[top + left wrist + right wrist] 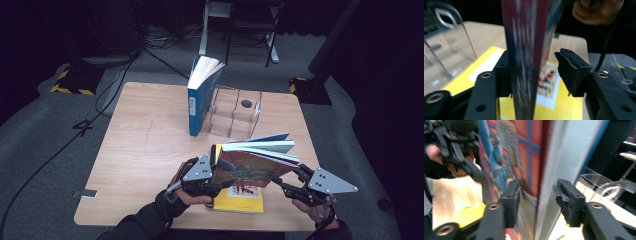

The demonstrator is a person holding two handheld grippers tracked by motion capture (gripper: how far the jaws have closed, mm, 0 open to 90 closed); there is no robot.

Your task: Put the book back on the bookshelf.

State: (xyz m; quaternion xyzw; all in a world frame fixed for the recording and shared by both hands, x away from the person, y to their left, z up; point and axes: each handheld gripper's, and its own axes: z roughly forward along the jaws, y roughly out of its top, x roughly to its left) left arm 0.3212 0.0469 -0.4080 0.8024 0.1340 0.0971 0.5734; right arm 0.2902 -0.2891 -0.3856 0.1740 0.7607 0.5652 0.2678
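A colourful picture book (250, 167) hangs tilted, partly fanned open, over a yellow book (240, 200) that lies flat near the table's front edge. My left gripper (214, 183) is at the picture book's left end and my right gripper (281, 183) at its right end. In the left gripper view the book's spine (526, 37) stands between the jaws of the left gripper (531, 60): one pad touches it, the other stands off with a gap. In the right gripper view the right gripper (536, 187) straddles the cover (524, 150) and pages, with a gap at one pad.
A blue book (198, 100) stands upright at the back, leaning on a clear acrylic rack (235, 115). The wooden table (145, 150) stretches bare to the left. The rack's wall (449, 45) shows close by in the left gripper view. Beyond the table are cables and stands.
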